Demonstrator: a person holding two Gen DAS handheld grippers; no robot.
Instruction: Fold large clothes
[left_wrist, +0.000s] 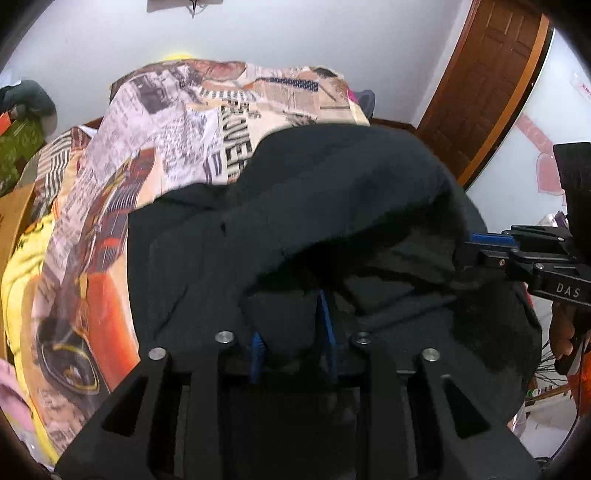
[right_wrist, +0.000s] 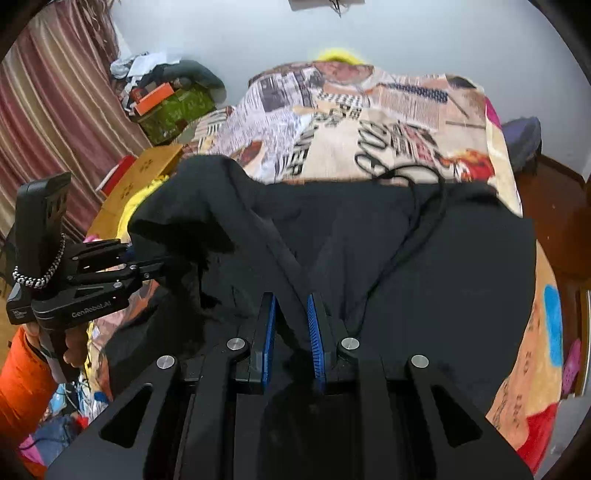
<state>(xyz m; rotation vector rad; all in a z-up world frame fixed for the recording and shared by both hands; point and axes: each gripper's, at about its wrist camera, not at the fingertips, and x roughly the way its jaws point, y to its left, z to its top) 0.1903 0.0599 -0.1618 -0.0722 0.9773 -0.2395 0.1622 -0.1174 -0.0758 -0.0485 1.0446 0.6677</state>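
Observation:
A large black garment lies on a bed with a newspaper-print cover. In the left wrist view my left gripper is shut on a bunched fold of it, black cloth filling the gap between the blue pads. My right gripper bites the same raised fold from the right. In the right wrist view my right gripper is shut on a black fabric band of the garment. The left gripper holds a lifted corner at the left. A black drawstring trails across the cloth.
The printed cover stretches to the far wall. A brown door stands at the right, a striped curtain at the left. A cardboard box and a green box sit beside the bed. An orange sleeve carries the left gripper.

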